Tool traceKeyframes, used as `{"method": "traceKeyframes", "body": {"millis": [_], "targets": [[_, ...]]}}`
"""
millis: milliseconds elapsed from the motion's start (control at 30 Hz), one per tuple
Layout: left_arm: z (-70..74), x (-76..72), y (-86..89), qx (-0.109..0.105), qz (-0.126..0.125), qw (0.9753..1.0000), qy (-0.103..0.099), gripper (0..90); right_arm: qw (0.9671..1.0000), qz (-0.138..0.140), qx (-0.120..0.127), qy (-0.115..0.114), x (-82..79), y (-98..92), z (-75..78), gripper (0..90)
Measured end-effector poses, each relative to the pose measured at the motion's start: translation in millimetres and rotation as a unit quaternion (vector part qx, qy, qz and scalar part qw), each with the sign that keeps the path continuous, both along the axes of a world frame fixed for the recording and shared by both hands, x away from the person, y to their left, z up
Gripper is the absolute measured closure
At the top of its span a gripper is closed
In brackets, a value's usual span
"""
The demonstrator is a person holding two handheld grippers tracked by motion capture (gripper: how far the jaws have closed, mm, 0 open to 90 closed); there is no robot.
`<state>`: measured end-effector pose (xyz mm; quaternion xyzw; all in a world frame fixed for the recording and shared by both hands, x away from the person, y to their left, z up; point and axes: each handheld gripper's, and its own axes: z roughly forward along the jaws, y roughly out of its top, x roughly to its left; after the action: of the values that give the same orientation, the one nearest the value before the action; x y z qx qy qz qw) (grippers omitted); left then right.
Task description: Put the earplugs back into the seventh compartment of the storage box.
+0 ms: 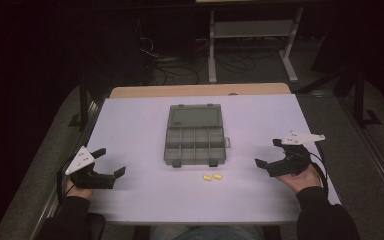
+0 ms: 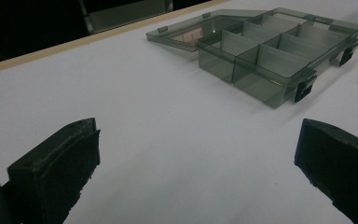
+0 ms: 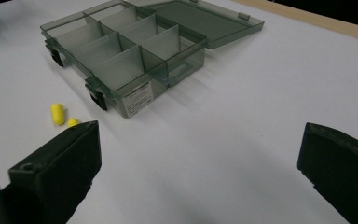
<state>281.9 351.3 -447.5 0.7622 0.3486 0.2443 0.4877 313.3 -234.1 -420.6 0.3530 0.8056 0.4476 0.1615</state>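
Basically nothing started: both yellow capsules lie on the worktop just near of the open organizer box, left gripper and right gripper jaws wide open, empty.

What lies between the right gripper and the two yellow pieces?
Nothing: in the high view, bare white table separates the right gripper from the yellow pieces.
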Motion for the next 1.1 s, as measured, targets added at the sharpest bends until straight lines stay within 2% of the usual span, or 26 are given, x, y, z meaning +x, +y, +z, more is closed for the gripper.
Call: {"method": "traceKeyframes", "body": {"millis": [133,267,367,567,767,900,1100], "targets": [[-0.1,-0.2,-0.6,0.002,-0.002,1.0000,0.000,0.0,1.0000,0.003,-0.002,0.002,-0.2,1.2,-0.3,0.0],[-0.2,-0.2,-0.6,0.002,-0.003,1.0000,0.001,0.0,0.9999,0.009,0.006,0.010,-1.0,1.4,1.4,0.0],[-0.4,0.2,-0.4,-0.001,-0.004,1.0000,0.002,0.0,0.9998,0.014,0.007,0.007,-3.1,2.7,4.7,0.0],[-0.5,0.0,-0.4,-0.001,-0.005,1.0000,0.002,0.0,0.9998,0.018,-0.002,0.006,-3.2,6.9,8.0,0.0],[-0.8,0.1,-0.6,0.001,-0.005,1.0000,0.003,0.0,0.9994,0.022,-0.018,0.019,-1.5,10.1,16.0,0.0],[-1.0,0.3,-0.5,0.002,-0.005,1.0000,0.004,0.0,0.9991,0.032,-0.017,0.025,-0.9,14.6,25.7,0.0],[-0.8,-0.1,-0.8,0.003,-0.005,1.0000,0.003,0.0,0.9976,0.054,-0.034,0.026,1.2,28.8,35.0,0.0]]}}
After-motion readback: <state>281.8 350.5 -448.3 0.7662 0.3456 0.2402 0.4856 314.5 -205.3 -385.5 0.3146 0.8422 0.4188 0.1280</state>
